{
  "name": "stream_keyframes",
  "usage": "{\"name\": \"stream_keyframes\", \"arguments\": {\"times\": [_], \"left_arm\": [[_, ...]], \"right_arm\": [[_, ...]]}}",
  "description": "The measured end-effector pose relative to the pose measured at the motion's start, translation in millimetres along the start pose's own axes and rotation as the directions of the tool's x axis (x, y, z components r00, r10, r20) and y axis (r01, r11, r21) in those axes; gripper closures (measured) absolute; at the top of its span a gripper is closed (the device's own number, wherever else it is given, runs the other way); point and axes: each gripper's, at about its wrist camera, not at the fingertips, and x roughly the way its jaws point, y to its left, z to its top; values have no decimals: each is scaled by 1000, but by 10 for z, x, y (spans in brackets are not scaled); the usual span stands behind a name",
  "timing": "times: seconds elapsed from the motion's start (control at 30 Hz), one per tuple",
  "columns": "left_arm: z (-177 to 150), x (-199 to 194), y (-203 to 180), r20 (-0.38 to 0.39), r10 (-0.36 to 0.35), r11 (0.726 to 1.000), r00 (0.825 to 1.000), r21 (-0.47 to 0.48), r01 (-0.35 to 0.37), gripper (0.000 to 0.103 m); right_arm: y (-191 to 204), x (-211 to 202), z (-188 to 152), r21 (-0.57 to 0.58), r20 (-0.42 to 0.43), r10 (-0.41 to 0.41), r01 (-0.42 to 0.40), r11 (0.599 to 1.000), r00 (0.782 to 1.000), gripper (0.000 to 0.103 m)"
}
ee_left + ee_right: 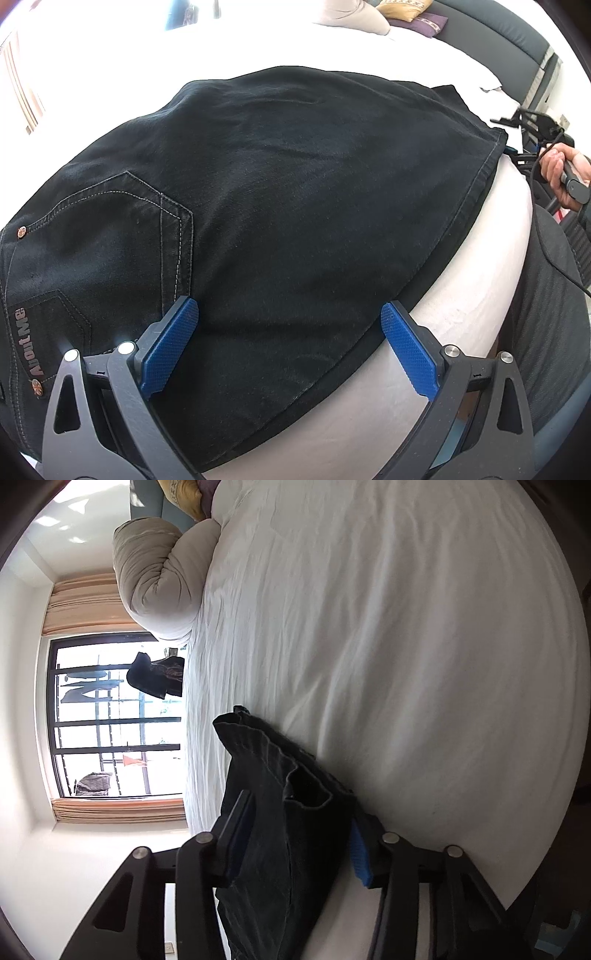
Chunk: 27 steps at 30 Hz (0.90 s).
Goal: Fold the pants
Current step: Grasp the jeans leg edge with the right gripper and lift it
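Black denim pants [280, 206] lie flat on the white bed [461, 288], back pocket and brand label at the left. My left gripper [290, 314] is open and hovers over the near edge of the pants, nothing between its blue pads [170, 347]. My right gripper [295, 834] is turned on its side at the bed's edge. The hem end of the pants [280, 812] sits bunched between its two fingers; the jaws stand fairly wide around the fabric. The right gripper also shows at the far right in the left wrist view [532, 129], held by a hand.
A rolled beige duvet [159, 579] and cushions [184, 494] lie at the head of the bed. A window with curtains [110, 716] is beyond the far side. White sheet [406, 646] stretches past the pants. A dark padded headboard [498, 29] runs along the back.
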Motion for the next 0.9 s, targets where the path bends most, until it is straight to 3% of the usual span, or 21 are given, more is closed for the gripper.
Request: {"name": "stream_keyframes", "arguments": {"times": [0.17,0.4,0.67,0.83,0.9], "left_arm": [[25,6,17,2,-4,1000,1000,-15,4,2],[182,-132,190,28,-65,985,998,-158,68,2],[439,-465,564,170,-108,931,980,-329,160,2],[437,-552,857,210,-113,886,971,-422,194,2],[433,-584,942,231,-109,871,967,-447,205,2]], "right_arm": [[-76,-10,-4,21,7,15,-15,1000,1000,88],[115,-83,-92,-78,72,-17,23,997,997,89],[617,-63,-311,-238,128,-58,88,967,990,89],[1058,62,-616,-376,123,-73,115,920,990,89],[1294,150,-828,-457,111,-84,126,880,990,89]]}}
